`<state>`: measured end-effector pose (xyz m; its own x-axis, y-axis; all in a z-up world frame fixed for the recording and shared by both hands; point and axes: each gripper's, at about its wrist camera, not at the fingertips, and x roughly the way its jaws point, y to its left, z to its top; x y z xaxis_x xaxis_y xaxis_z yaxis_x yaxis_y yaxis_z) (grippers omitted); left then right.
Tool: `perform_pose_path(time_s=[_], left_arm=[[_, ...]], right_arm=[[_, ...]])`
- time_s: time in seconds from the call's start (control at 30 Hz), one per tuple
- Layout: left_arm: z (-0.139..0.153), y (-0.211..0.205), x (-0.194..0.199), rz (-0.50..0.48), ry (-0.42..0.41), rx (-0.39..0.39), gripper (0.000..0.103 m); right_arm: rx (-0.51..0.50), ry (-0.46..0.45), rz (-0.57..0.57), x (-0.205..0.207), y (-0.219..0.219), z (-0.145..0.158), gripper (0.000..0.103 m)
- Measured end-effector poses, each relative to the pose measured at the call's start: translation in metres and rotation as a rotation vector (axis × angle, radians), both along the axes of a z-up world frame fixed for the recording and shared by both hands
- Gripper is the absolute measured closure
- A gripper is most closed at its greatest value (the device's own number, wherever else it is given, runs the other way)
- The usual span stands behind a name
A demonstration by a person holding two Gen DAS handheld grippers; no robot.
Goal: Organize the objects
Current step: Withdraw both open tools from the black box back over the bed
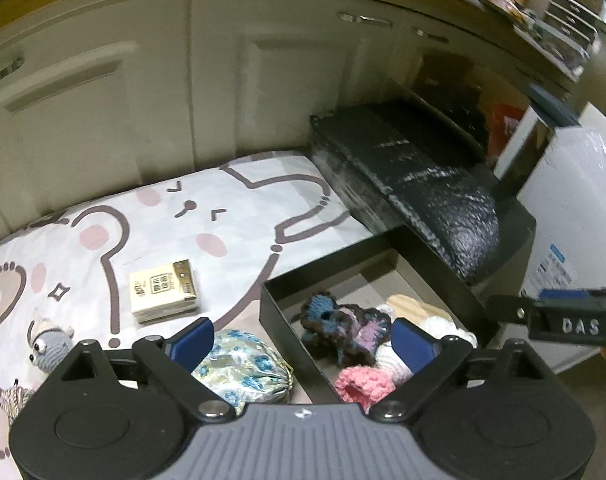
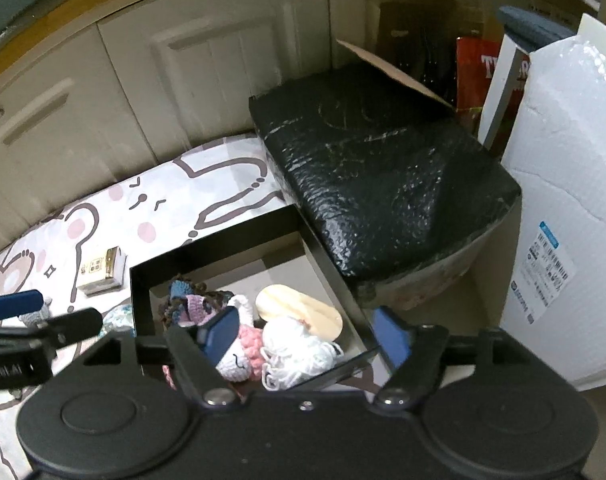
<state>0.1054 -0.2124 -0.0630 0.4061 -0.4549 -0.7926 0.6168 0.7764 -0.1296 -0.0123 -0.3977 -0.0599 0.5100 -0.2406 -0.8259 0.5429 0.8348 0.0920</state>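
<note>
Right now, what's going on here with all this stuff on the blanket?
A person is sorting small items into a black box on a cartoon blanket. Both the left gripper and right gripper are open and hold nothing. Crocheted toys and white yarn are already in the box. A tissue pack, a floral pouch and a grey toy lie outside it.
</note>
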Motion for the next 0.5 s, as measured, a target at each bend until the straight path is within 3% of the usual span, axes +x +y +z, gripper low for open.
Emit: perform_pose_path(time_s=[0.3, 0.5], left_arm=[[0.006, 0.013, -0.002, 0.032, -0.020, -0.025, 0.000], [0.006, 0.021, 0.000, 0.057, -0.023, -0.027, 0.000]], right_arm=[[-0.038, -0.018, 0.006, -0.006, 0.006, 0.004, 0.002], [-0.040, -0.046, -0.002, -0.009, 0.008, 0.006, 0.000]])
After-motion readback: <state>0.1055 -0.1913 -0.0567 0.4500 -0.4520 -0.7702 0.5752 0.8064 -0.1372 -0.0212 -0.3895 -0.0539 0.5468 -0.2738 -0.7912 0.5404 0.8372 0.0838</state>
